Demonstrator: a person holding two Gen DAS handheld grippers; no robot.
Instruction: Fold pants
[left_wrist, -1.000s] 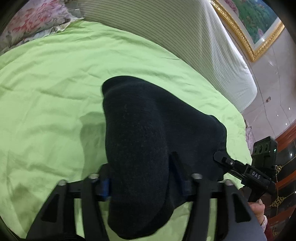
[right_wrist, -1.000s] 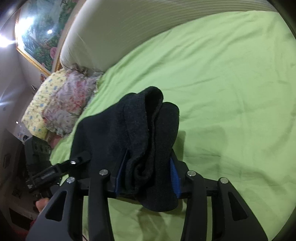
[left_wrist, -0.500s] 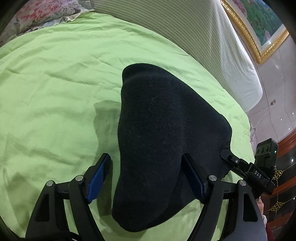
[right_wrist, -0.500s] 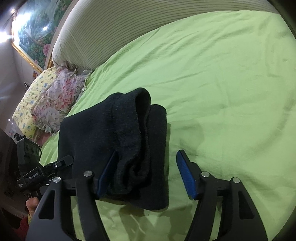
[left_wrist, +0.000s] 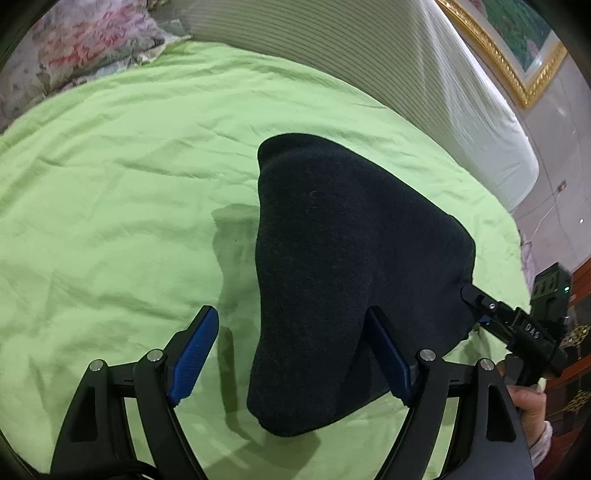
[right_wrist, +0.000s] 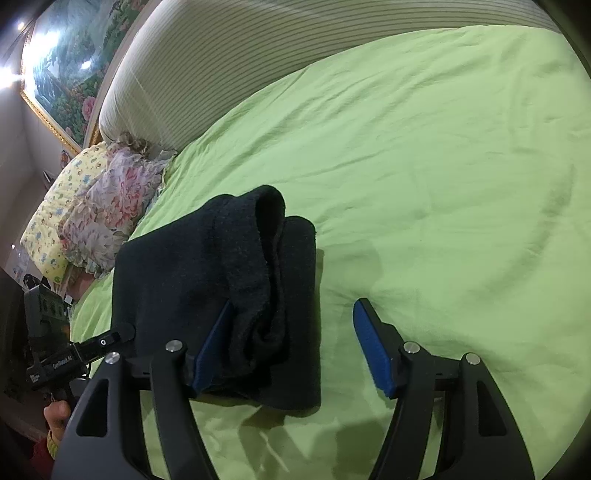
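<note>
Folded black pants (left_wrist: 343, 273) lying on green bedsheet (left_wrist: 122, 206). Left gripper (left_wrist: 295, 354) and right gripper (right_wrist: 291, 347) straddling pants' near corners, jaws wide, opening, gripping nothing.

Both grippers are black, with forked arms and round silver screws at the joints. The left gripper (left_wrist: 291, 354) and the right gripper (right_wrist: 291, 343) carry ribbed blue pads (left_wrist: 194, 356) on their fingers. White lettering runs along each gripper's body, and a boxy black module (left_wrist: 550, 290) with a small green light sits on top. A pale cuff (left_wrist: 541, 443) shows at one wrist.
</note>
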